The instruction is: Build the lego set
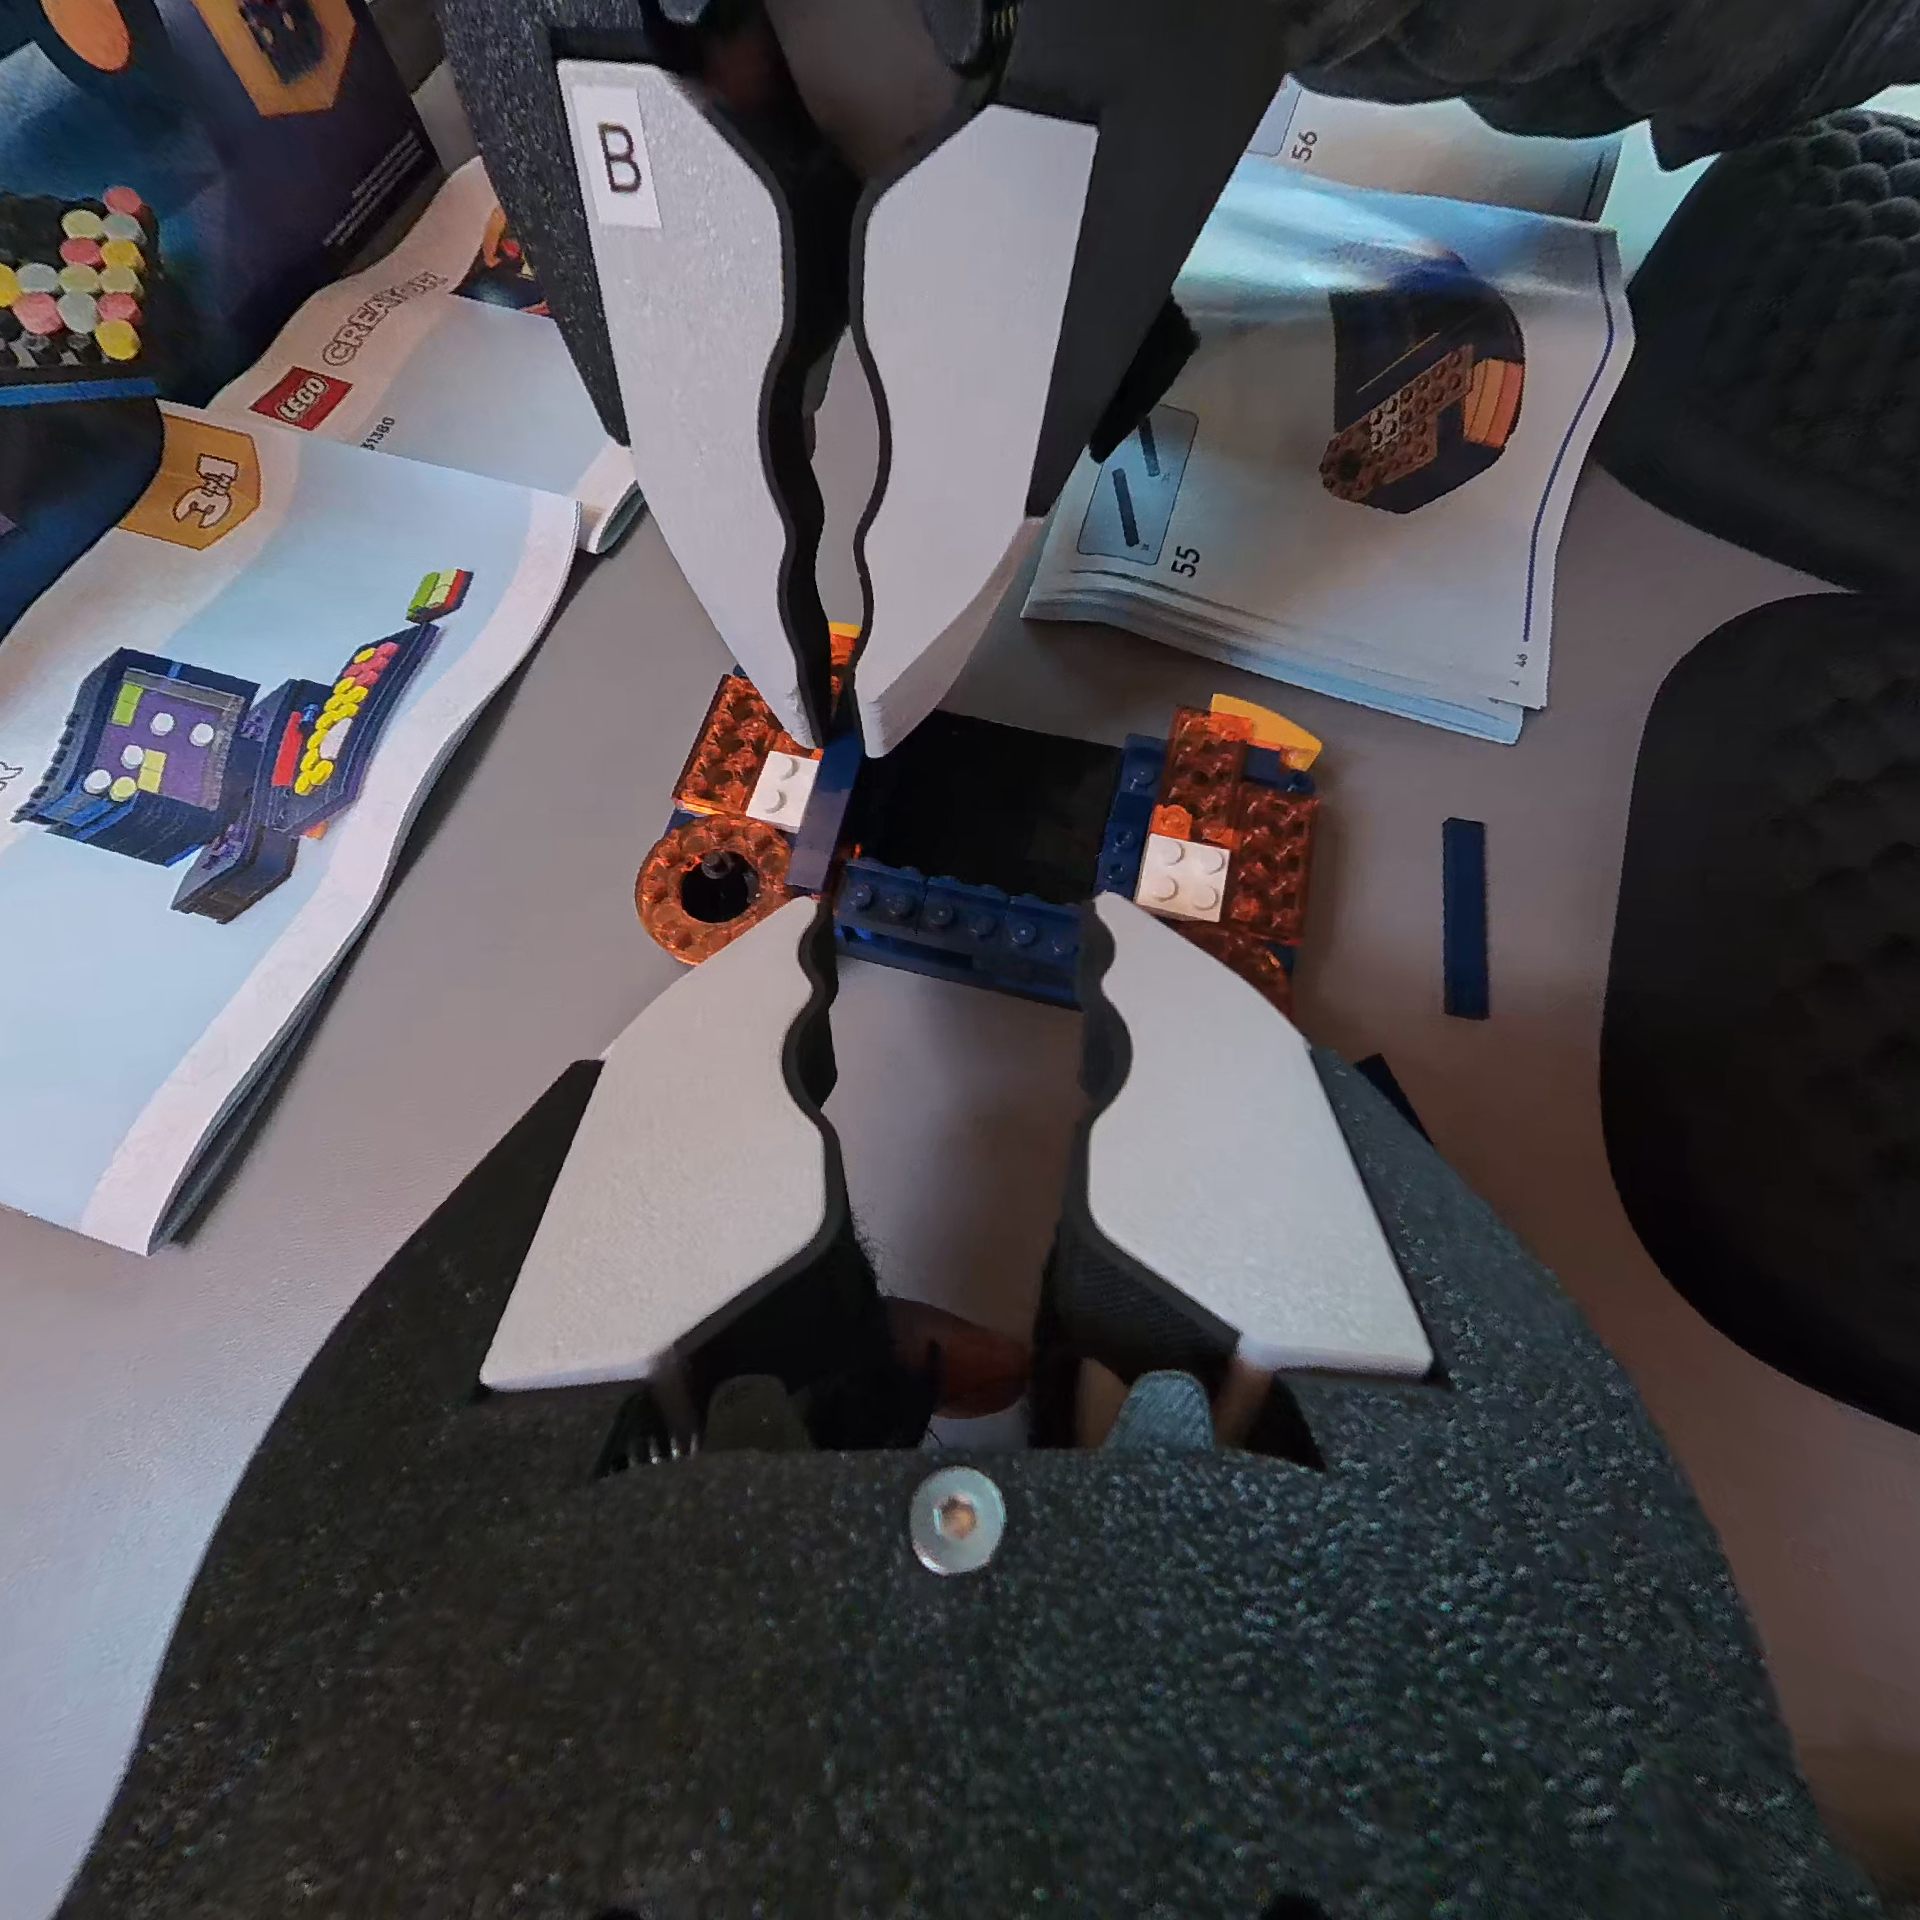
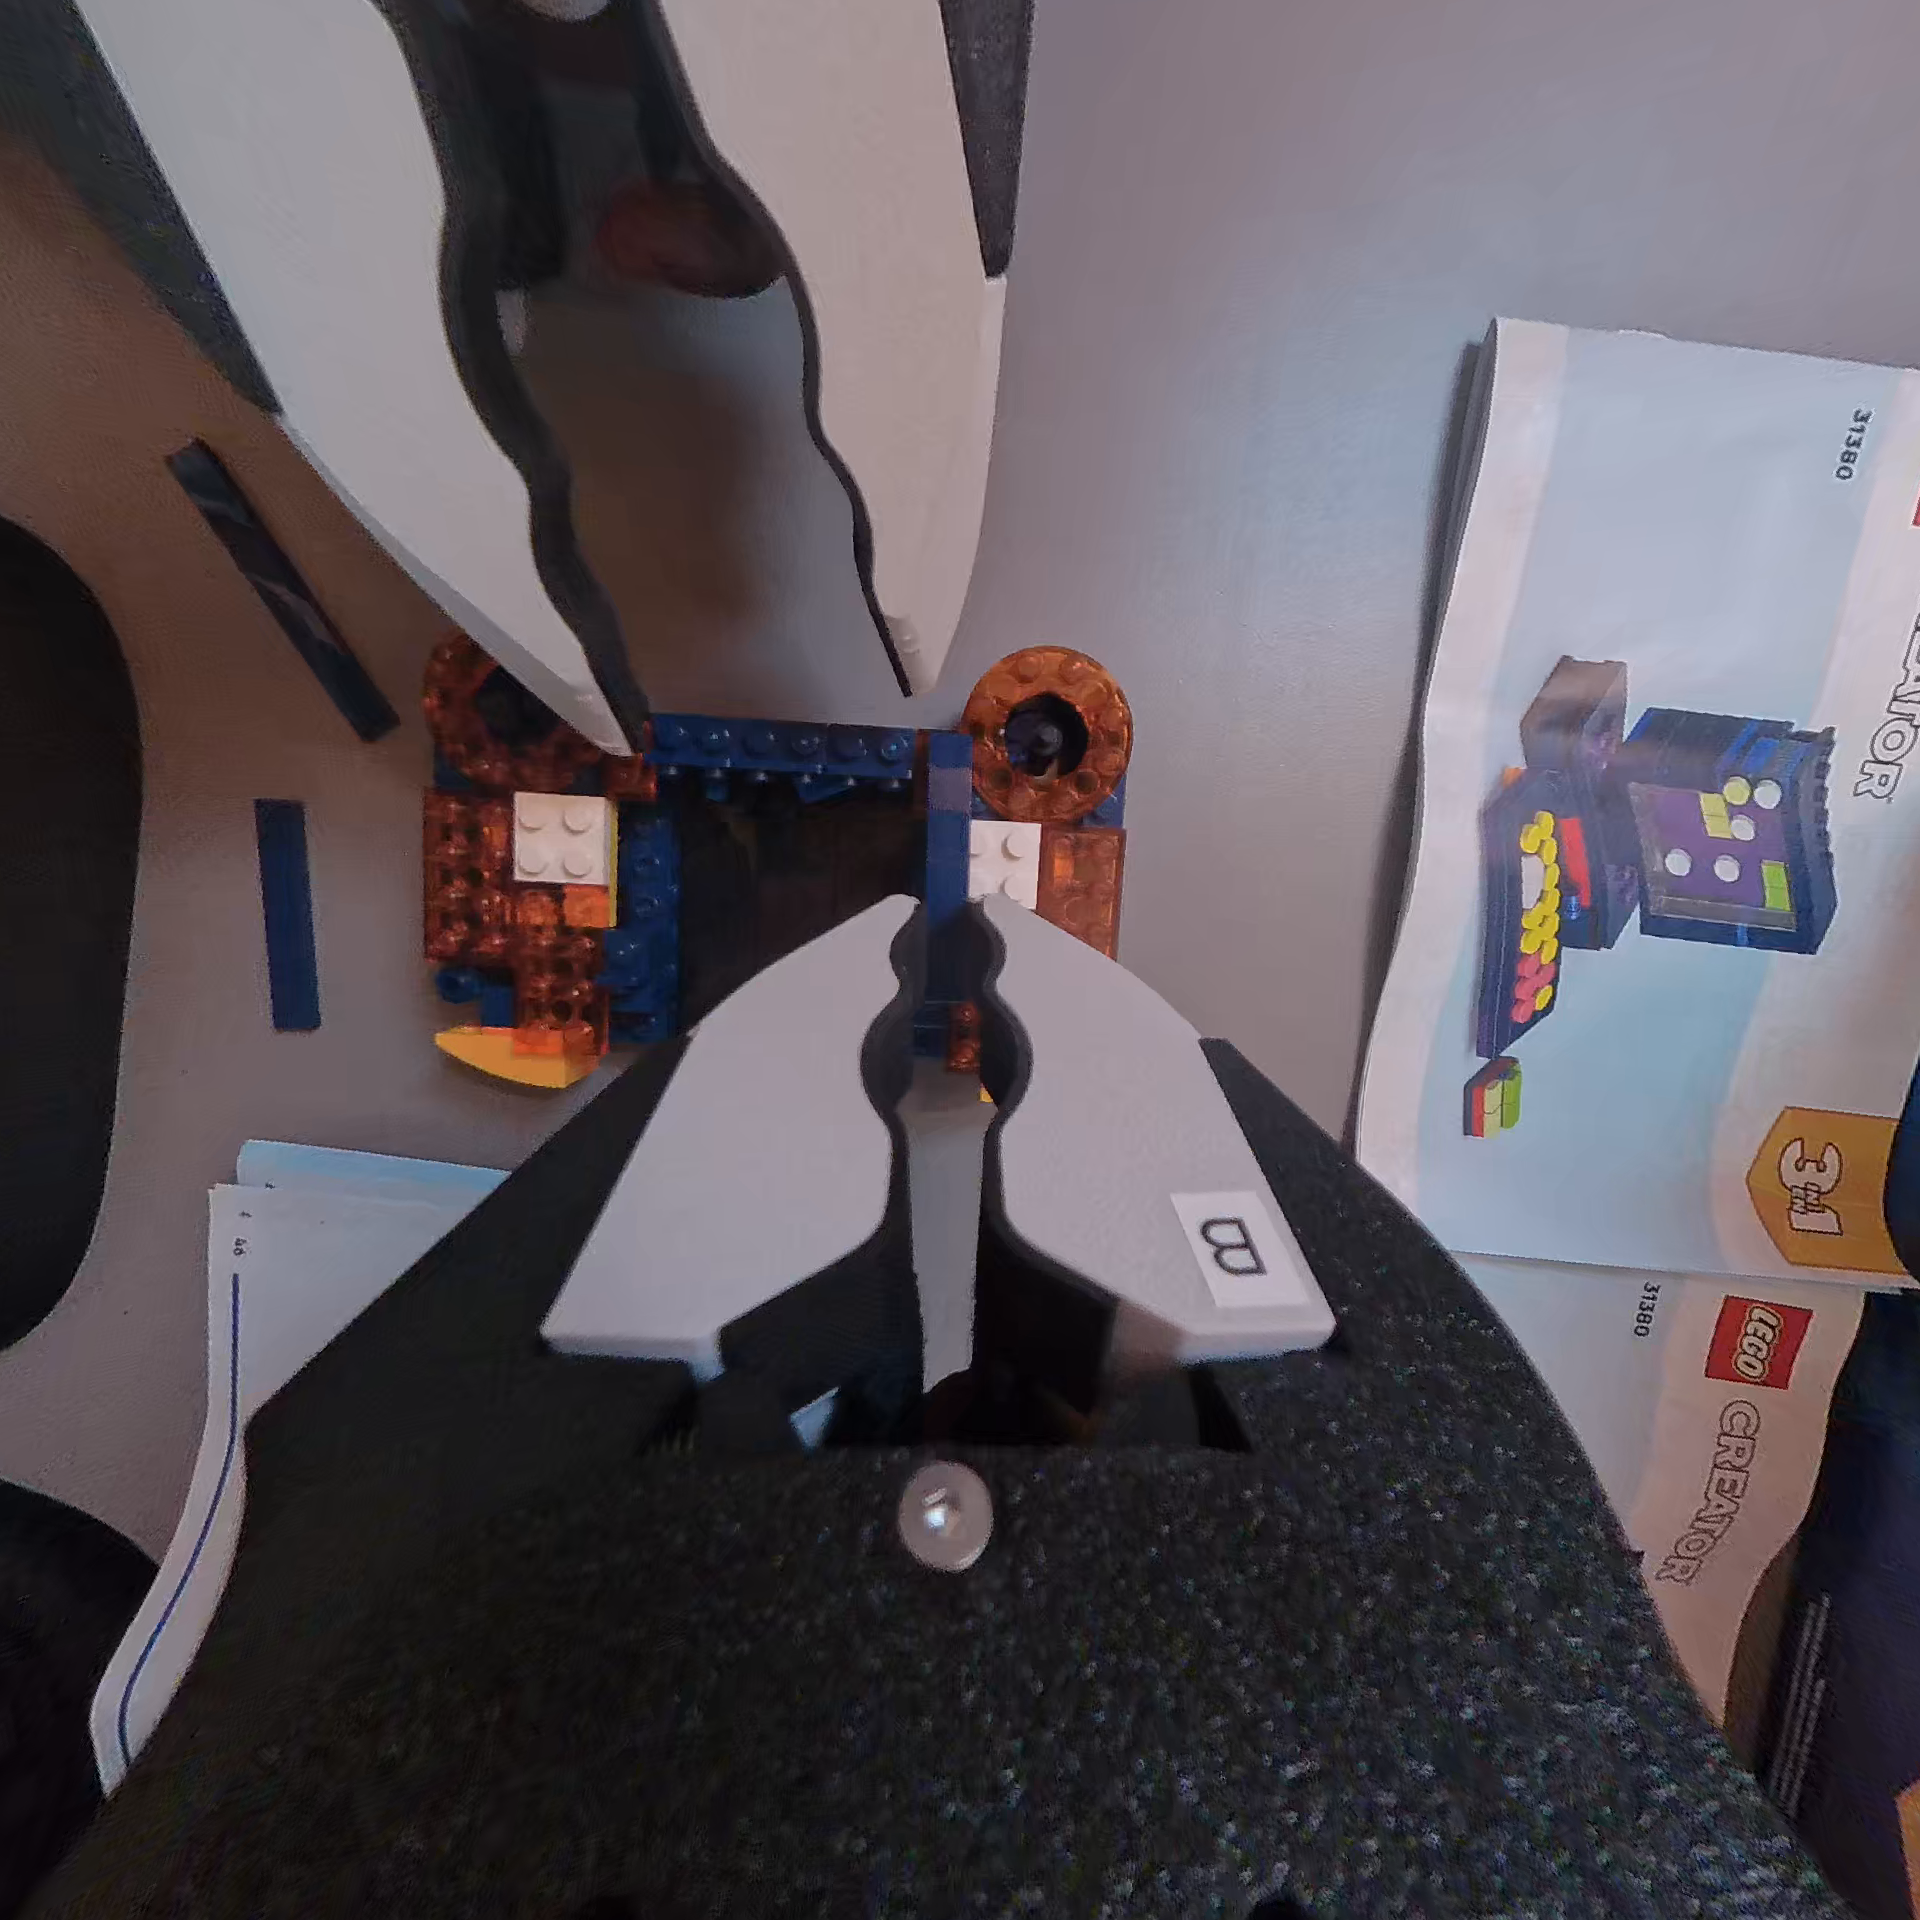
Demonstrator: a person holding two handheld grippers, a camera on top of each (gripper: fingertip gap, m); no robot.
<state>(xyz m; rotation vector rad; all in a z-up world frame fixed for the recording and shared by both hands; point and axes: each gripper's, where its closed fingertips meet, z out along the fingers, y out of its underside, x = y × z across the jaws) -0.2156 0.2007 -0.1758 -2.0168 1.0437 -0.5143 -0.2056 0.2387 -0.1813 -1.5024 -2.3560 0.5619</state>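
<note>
A flat brick model (image 1: 987, 810) of dark blue, clear orange and white bricks with a black centre lies on the grey table; it also shows in the right wrist view (image 2: 748, 862). My right gripper (image 2: 949, 906) is shut on a thin dark blue strip (image 2: 943, 821) that lies along the model's edge beside a white brick (image 2: 1003, 857). In the left wrist view this gripper (image 1: 836, 732) comes in from the top with the strip (image 1: 821, 821) at its tips. My left gripper (image 1: 956, 920) is open and empty, its tips at either end of the model's blue studded row (image 1: 956, 909).
Loose dark blue strips lie beside the model (image 1: 1465, 914) (image 2: 286, 914) (image 2: 275, 582). A closed instruction booklet (image 1: 260, 779) and an open one (image 1: 1351, 468) flank it. A dark box (image 1: 260, 104) and a studded panel (image 1: 73, 281) stand far left. Black rounded shapes (image 1: 1766, 935) are at right. Some 4 centimeters of space lies between my two pairs of fingers.
</note>
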